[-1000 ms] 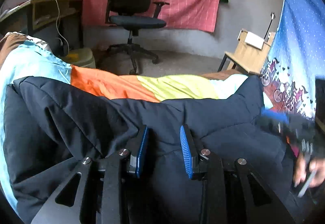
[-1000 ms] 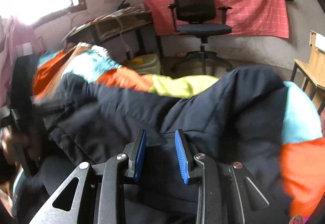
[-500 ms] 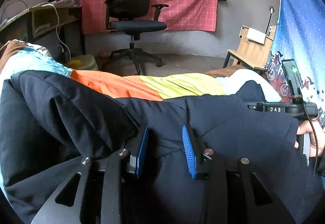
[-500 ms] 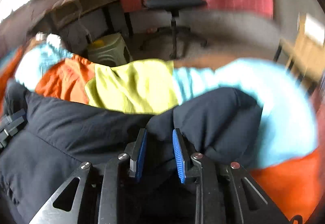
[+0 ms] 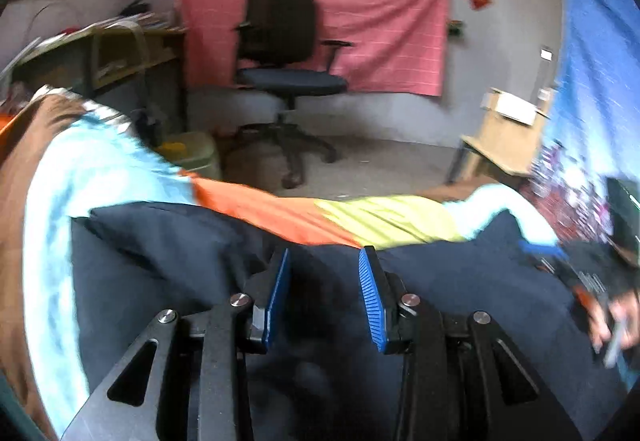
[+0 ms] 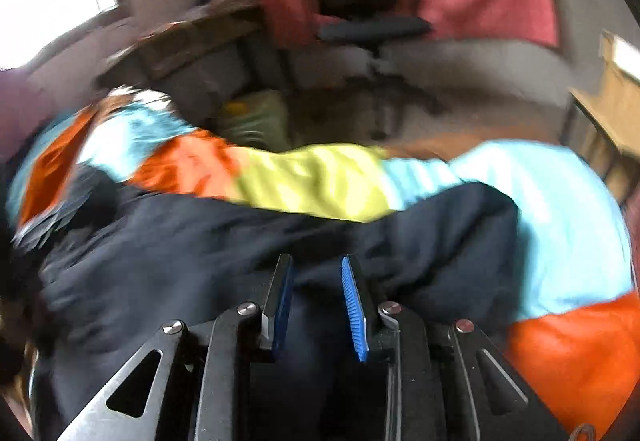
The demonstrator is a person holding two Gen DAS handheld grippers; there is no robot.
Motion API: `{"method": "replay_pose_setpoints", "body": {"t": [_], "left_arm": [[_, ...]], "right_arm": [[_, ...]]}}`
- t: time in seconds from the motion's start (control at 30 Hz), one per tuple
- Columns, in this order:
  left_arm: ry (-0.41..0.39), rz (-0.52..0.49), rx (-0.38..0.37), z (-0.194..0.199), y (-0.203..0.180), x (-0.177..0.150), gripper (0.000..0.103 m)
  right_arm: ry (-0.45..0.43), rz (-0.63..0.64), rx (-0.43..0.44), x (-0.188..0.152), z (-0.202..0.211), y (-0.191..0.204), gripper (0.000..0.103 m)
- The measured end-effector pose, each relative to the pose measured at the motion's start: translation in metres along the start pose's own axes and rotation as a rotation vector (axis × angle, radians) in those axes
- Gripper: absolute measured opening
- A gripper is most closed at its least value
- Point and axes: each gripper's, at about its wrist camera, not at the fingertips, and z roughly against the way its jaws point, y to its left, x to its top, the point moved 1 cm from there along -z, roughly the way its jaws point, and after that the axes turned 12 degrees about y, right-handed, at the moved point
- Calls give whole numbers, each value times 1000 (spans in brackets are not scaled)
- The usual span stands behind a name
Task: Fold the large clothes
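The left tongs (image 5: 323,295) stand part-way closed with a fold of the dark navy jacket (image 5: 460,305) bunched between their blue pads (image 5: 370,305); the padded cloth fills the gap and the pads appear to pinch it. The right tongs (image 6: 316,305) have the same jacket (image 6: 200,261) between their blue pads (image 6: 354,315), and their jaws are opening a little at this moment, though the cloth seems to be pressed from both sides. The right wrist view is badly blurred, so the exact contact is hard to read. The jacket spreads out on both sides of each pair of tongs and just beyond them, lying crumpled on a bed cover (image 5: 384,219) of orange, yellow, light blue and brown patches. To the right of the left tongs, at the picture's edge, a blurred hand (image 5: 612,321) holds the other tool over the jacket. Beyond the bed is bare floor, then a black office chair (image 5: 286,77) in front of a pink cloth (image 5: 380,29) hung on the wall. A cluttered desk (image 5: 120,57) stands far left, a wooden stand (image 5: 504,133) far right, beside a hanging blue printed sheet (image 5: 592,81).
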Motion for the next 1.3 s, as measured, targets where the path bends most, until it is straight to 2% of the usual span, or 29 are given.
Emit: {"method": "replay_pose_setpoints", "body": {"t": [0.13, 0.2, 0.27, 0.37, 0.47, 0.53, 0.63, 0.67, 0.7, 0.73, 0.83, 0.97, 1.07, 1.2, 1.27, 1.3], "left_arm": [[128, 98, 5, -25, 24, 5, 29], [129, 158, -22, -30, 35, -3, 25], [162, 243, -54, -39, 50, -11, 11], [217, 310, -95, -54, 67, -13, 7], [227, 241, -16, -50, 58, -9, 6], [194, 232, 11, -34, 51, -8, 6], [68, 223, -61, 7, 36, -10, 9], [25, 180, -114, 23, 26, -10, 15], [13, 145, -136, 30, 16, -9, 20], [14, 101, -159, 36, 5, -9, 28], [96, -10, -207, 34, -25, -18, 28], [203, -107, -98, 15, -41, -45, 29], [201, -169, -39, 11, -49, -57, 30], [195, -140, -7, -1, -52, -67, 30], [169, -71, -1, 5, -53, -67, 31], [159, -53, 11, 8, -57, -64, 33]], "right_arm": [[19, 130, -38, -10, -5, 32, 25], [22, 130, -45, -16, -12, 34, 25], [24, 123, -44, -19, -21, 35, 25], [28, 143, -79, -23, -36, 42, 23], [26, 148, -115, -23, -43, 47, 23], [12, 145, -122, -25, -38, 47, 22], [-7, 101, -104, -23, -22, 43, 23], [-23, 85, -77, -22, -13, 42, 23], [-38, 78, -58, -21, -7, 41, 23], [-51, 73, -38, -20, 0, 41, 23], [-25, 81, -14, -22, 6, 44, 23], [34, 115, -46, -36, -6, 45, 23], [51, 107, -40, -47, -19, 42, 23], [68, 119, -77, -47, -32, 44, 23], [48, 115, -73, -46, -24, 43, 23], [32, 110, -66, -47, -18, 43, 27]]}}
